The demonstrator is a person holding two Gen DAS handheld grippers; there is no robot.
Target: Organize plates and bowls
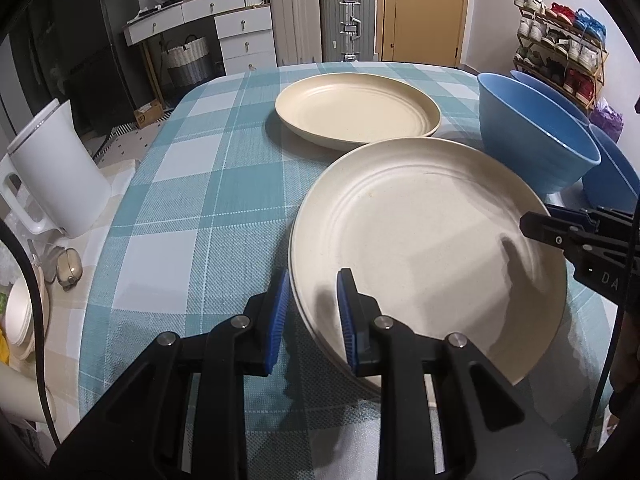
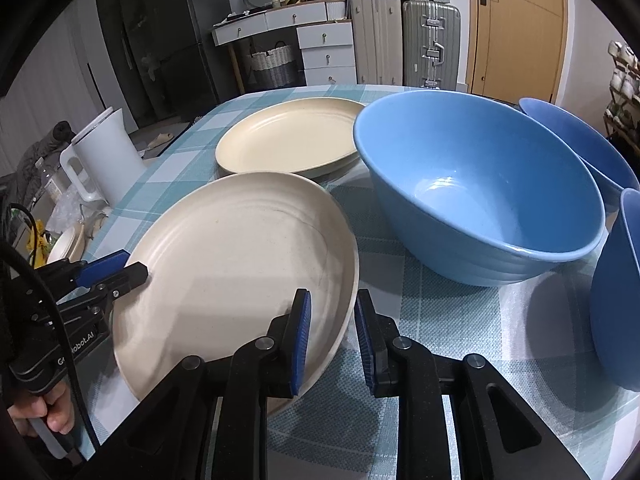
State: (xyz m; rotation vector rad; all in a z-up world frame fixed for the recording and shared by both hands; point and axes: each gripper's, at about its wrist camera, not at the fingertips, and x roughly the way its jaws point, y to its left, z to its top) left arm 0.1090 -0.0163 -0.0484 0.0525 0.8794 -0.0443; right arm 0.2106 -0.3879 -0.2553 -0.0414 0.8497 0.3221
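The near plate point(image 1: 420, 240) sits on the surface point(image 1: 180, 200) in front of the far plate point(image 1: 356, 110), not stacked yet, with the blue bowls point(image 2: 480, 188) beside it, and both grippers' point(image 1: 312, 320) point(image 2: 332, 340) fingers are apart around its rim.

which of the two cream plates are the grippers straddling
The near cream plate: both the left gripper and right gripper straddle its rim. The far cream plate sits untouched.

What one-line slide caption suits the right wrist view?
Both grippers, right gripper and left gripper, straddle the near cream round plate's rim beside a large blue bowl.
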